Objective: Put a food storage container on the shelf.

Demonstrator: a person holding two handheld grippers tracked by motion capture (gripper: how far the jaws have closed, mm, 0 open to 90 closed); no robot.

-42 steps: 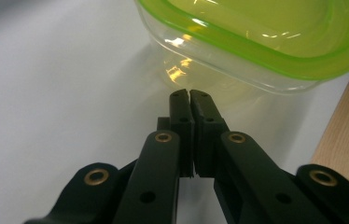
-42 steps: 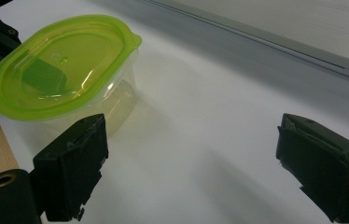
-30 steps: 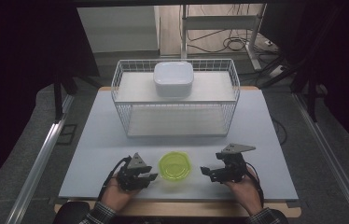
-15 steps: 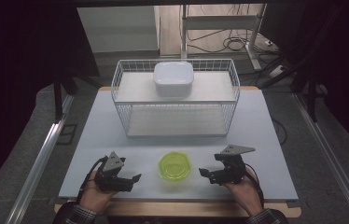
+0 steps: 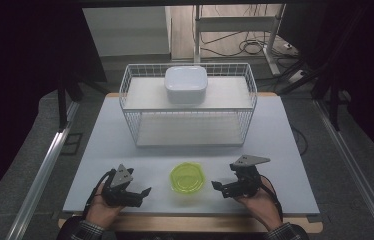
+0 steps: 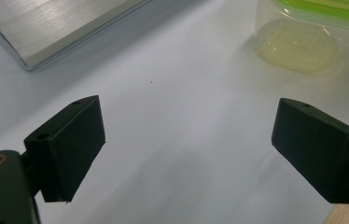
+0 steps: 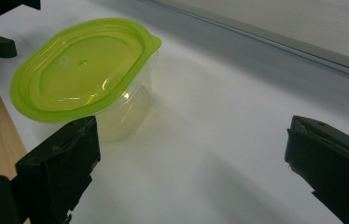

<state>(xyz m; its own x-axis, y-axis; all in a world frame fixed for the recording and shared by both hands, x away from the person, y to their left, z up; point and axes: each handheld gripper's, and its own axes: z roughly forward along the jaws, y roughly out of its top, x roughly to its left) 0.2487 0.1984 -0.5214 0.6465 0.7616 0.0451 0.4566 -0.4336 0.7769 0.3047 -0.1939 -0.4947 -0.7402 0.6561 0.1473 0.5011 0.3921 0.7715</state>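
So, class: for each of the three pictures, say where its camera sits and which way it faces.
High view: above the table's near edge, looking forward and down at the white table, wire rack, green-lidded container; both hands and the left gripper and right gripper show.
Left gripper view: rides the left gripper, looking along the tabletop; open jaws show.
Right gripper view: rides the right gripper, facing the container; open jaws show.
All share the container.

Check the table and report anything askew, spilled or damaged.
Nothing stands out. The tub sits upright near the front edge with its green lid on, the white bowl rests squarely on the wire rack, and the table shows no spill.
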